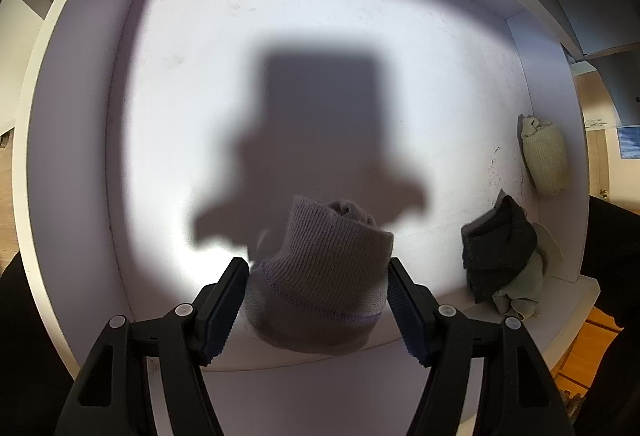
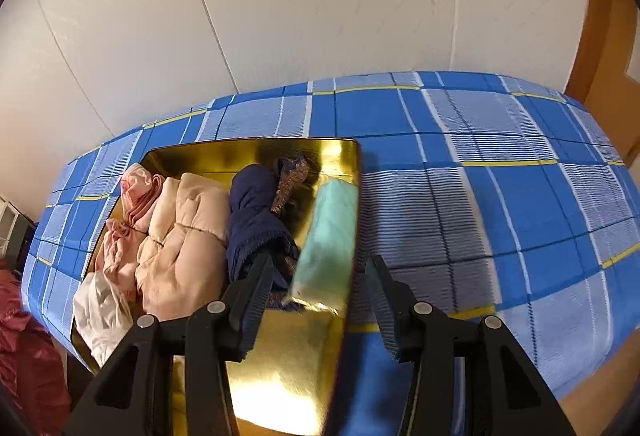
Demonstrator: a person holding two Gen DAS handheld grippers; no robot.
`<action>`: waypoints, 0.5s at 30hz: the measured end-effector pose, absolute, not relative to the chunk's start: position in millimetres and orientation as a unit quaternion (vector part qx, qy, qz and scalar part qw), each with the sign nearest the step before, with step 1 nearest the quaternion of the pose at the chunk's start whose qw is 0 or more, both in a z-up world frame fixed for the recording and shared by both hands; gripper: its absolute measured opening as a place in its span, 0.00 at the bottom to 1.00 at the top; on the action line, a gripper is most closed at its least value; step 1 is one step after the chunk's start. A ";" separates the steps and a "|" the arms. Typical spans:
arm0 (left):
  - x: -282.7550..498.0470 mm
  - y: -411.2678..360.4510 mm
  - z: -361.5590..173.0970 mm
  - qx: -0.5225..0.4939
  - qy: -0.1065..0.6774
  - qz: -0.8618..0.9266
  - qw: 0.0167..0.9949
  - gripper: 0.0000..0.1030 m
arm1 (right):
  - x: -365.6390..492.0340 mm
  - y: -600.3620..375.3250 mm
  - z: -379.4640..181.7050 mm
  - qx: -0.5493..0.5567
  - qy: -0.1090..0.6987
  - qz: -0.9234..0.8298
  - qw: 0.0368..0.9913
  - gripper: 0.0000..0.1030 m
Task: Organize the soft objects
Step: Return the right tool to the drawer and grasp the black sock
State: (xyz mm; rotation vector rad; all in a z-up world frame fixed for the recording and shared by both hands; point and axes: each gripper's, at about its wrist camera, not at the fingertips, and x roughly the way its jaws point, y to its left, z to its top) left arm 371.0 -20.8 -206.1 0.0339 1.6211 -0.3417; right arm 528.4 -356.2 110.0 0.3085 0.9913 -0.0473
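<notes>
In the left wrist view my left gripper (image 1: 318, 300) is shut on a rolled grey knit sock bundle (image 1: 324, 276), held at the front edge of a white shelf compartment (image 1: 200, 95). A dark grey sock roll (image 1: 498, 252) on a pale green cloth (image 1: 520, 294) and a pale green sock roll (image 1: 546, 157) lie at the compartment's right side. In the right wrist view my right gripper (image 2: 318, 300) is open and empty above a gold tray (image 2: 288, 368) on the bed. The tray holds a mint green folded cloth (image 2: 330, 236), navy garments (image 2: 254, 220), peach garments (image 2: 180, 248) and a white piece (image 2: 102, 312).
The tray sits on a blue plaid bedspread (image 2: 500, 203) against a white wall (image 2: 300, 3). A red fabric heap (image 2: 28, 360) lies at the lower left. A wooden door frame (image 2: 596, 35) stands at the right. The gripper's shadow falls on the shelf's back wall.
</notes>
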 end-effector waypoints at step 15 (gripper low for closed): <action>369.6 -11.9 -197.9 -0.005 0.712 -0.138 0.689 0.68 | 402.8 -366.7 95.5 0.191 0.463 -0.001 0.866 0.52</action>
